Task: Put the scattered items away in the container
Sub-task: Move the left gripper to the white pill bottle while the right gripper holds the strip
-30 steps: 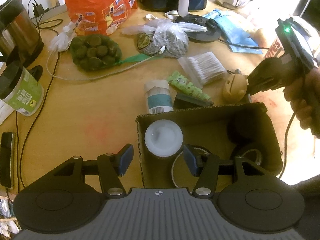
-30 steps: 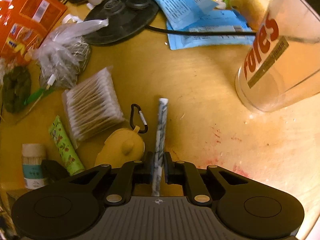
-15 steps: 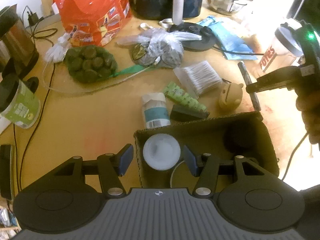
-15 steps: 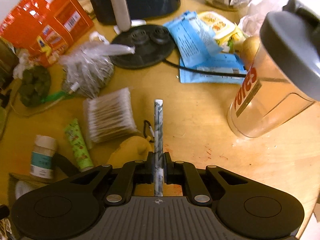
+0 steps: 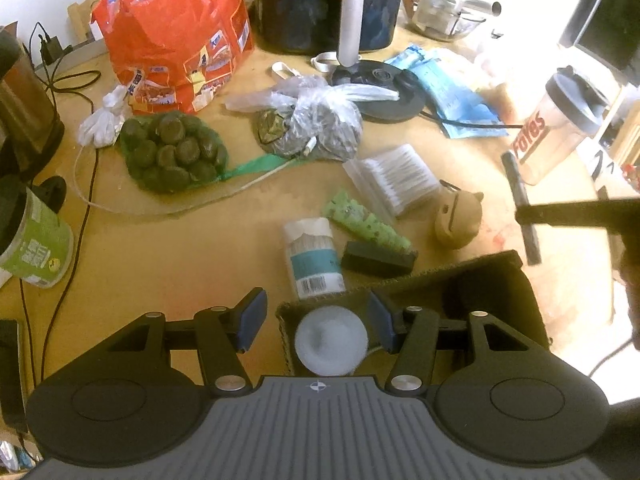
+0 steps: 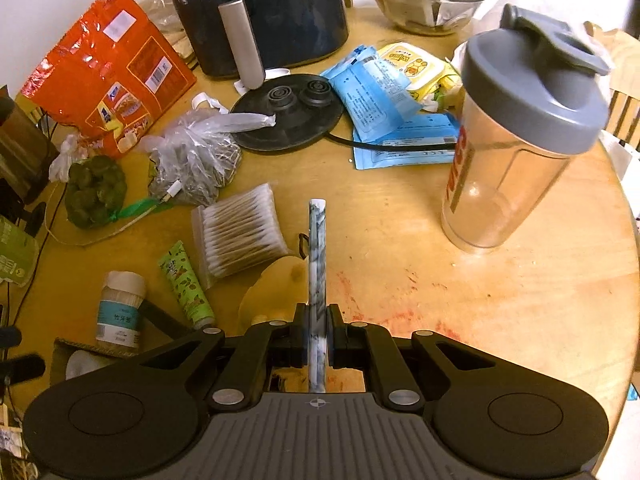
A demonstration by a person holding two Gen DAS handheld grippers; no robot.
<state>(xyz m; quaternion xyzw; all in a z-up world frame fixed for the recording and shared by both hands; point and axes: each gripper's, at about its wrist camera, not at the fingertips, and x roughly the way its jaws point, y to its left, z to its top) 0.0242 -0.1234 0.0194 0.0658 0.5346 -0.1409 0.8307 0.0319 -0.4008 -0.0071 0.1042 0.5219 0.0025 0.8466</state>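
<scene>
Lifting the marbled pen [image 6: 317, 264] clear of the table [image 6: 500, 300], I now have it well above the spot beside the yellow pouch [image 6: 272, 284] where it lay a second ago, and my right gripper [image 6: 317, 338] has its fingers clamped tight on the pen's lower half. Relative to the cardboard box [image 5: 516, 276], the pen [image 5: 522, 208] hangs just past the far right corner, not yet over the opening. My left gripper [image 5: 318, 320] hovers over the box's near left corner, fingers half spread and holding nothing, with the white lid [image 5: 331, 340] inside the box showing between them. I judge the pickup done; what remains is carrying the pen over the box and letting go.
</scene>
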